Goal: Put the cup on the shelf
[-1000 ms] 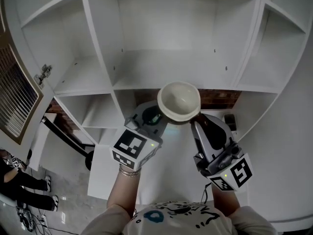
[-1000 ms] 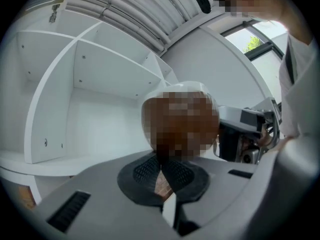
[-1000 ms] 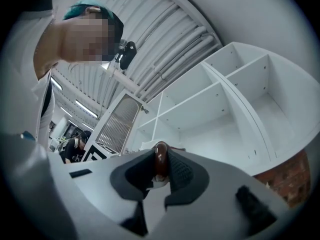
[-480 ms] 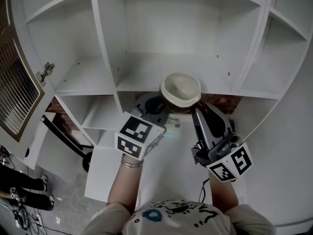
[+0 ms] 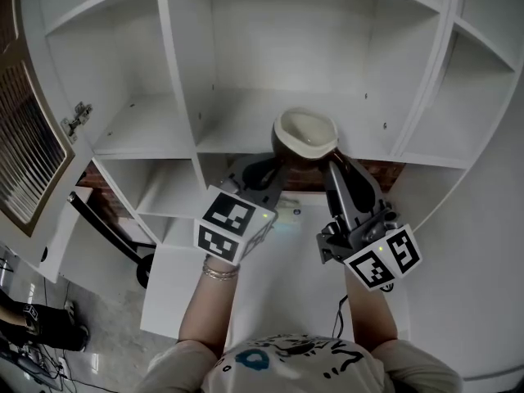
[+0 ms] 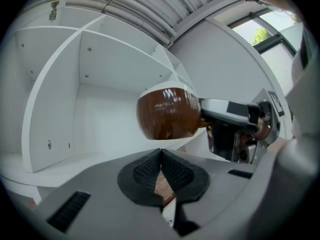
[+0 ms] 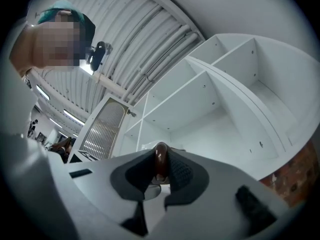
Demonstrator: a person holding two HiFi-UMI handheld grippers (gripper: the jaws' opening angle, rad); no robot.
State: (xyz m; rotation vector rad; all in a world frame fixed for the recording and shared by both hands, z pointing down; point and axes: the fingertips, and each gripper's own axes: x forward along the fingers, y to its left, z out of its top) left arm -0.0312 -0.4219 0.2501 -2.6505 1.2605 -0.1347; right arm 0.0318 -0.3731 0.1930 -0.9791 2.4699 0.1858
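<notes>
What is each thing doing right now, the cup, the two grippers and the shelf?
cup: upright, held up at the middle shelf space, not set down.
right gripper: shut on the cup.
left gripper: shut, holding nothing.
shelf: middle space bare.

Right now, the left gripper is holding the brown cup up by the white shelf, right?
No. The right gripper holds the brown cup up by the white shelf: the right gripper view shows its jaws pinching the cup's brown edge. The left gripper is shut and empty.
</notes>
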